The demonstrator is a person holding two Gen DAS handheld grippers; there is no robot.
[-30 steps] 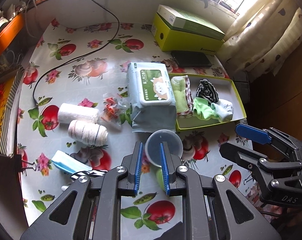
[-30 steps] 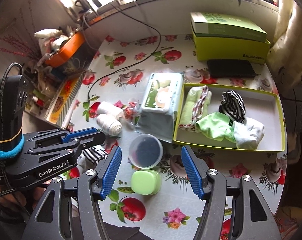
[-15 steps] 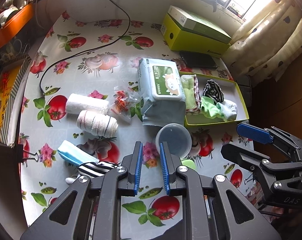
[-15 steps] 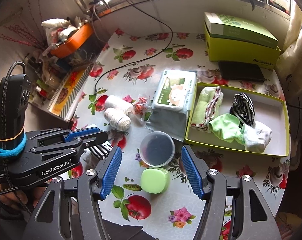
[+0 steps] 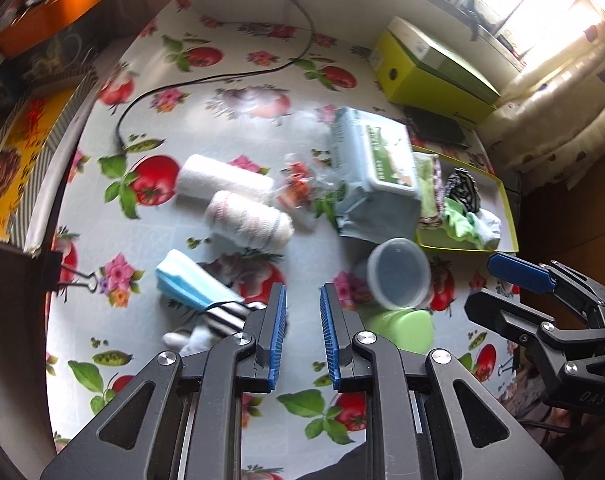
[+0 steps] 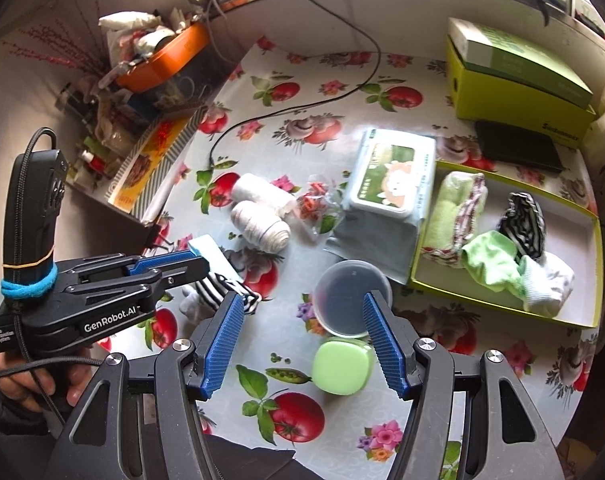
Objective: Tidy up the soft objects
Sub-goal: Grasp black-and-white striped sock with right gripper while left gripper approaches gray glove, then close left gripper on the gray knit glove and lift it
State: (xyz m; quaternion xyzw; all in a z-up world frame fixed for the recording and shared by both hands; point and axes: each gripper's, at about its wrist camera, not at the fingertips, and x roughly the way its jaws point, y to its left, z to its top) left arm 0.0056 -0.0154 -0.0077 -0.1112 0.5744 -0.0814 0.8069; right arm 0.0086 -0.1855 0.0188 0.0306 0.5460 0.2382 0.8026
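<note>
Socks make up the job: a black-and-white striped sock lies loose on the fruit-print surface, just beside a folded blue face mask; other soft things already sit in the shallow yellow-green tray. The left gripper hangs right beside it, jaws narrowly parted and empty. The right gripper has wider jaws, empty too. Reaching looks to be the step; next, shift left over the sock and close.
</note>
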